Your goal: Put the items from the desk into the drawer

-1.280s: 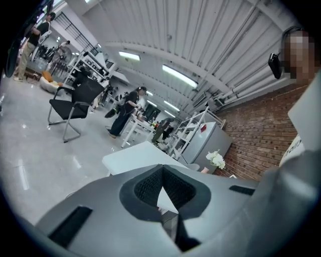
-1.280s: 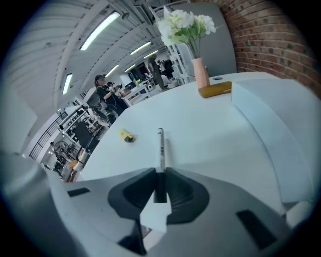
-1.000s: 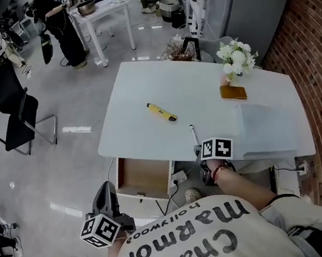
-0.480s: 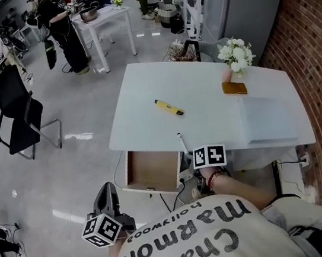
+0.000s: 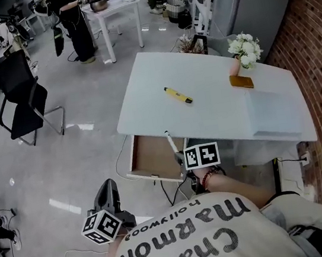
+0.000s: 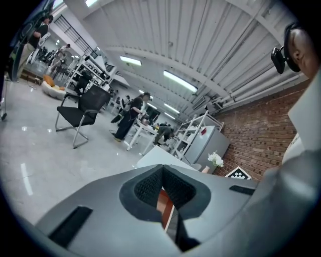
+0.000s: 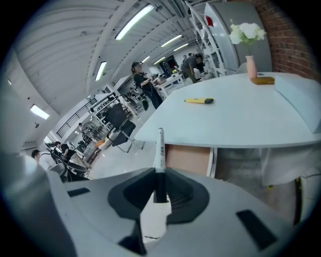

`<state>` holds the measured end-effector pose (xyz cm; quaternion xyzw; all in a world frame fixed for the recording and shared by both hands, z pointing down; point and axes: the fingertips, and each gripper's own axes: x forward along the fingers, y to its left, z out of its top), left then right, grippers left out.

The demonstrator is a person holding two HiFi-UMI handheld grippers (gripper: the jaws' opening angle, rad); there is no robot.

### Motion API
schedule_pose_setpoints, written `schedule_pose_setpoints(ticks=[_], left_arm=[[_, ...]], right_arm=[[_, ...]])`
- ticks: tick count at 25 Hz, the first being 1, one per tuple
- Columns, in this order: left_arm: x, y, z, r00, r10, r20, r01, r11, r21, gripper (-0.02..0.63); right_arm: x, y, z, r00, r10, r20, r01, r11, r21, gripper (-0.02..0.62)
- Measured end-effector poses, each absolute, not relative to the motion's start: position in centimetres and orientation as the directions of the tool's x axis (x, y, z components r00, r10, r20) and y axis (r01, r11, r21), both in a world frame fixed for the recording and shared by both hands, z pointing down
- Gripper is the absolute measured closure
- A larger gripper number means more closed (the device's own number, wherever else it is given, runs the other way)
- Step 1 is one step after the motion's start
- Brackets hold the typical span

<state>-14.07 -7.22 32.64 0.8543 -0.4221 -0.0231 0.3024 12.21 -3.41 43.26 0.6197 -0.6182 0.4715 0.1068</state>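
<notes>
Right gripper (image 7: 159,188), fingers clenched on a pen (image 7: 160,150), at the open drawer (image 5: 149,156) under the worktop's (image 5: 218,107) near edge. Left gripper (image 6: 162,175): fingers closed, empty.

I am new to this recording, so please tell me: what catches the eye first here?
A white pen is clamped in the right tool, pointing toward the open drawer below the desk's near edge. On the desk lies a yellow object, and white flowers stand at its far corner.

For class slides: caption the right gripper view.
A white pen clamped in the hand-held gripper, open drawer under the desk ahead.
</notes>
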Motion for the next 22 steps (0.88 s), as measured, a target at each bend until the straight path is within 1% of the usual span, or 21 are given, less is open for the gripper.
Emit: schedule_pose_setpoints(ticks=[8, 13, 18, 22], left_arm=[[-16.9, -6.7, 34.2, 0.61, -0.753, 0.249, -0.727, -0.407, 0.553, 0.604], [-17.8, -5.8, 36.4, 0.57, -0.768, 0.293, -0.75, -0.341, 0.566, 0.604], [-18.2, -5.6, 38.3, 0.546, -0.767, 0.337, -0.768, -0.297, 0.568, 0.604], [-17.5, -4.3, 41.2, 0.525, -0.75, 0.402, -0.778, -0.23, 0.585, 0.604]], right_arm=[[7.3, -4.3, 44.7, -0.292, -0.604, 0.742, -0.884, -0.126, -0.45, 0.528], [6.1, -3.7, 46.7, -0.326, -0.541, 0.775, -0.905, -0.059, -0.422, 0.528], [5.6, -4.0, 49.5, -0.343, -0.481, 0.807, -0.908, -0.049, -0.416, 0.528], [5.5, -3.3, 53.1, -0.369, -0.395, 0.841, -0.906, -0.048, -0.42, 0.528]])
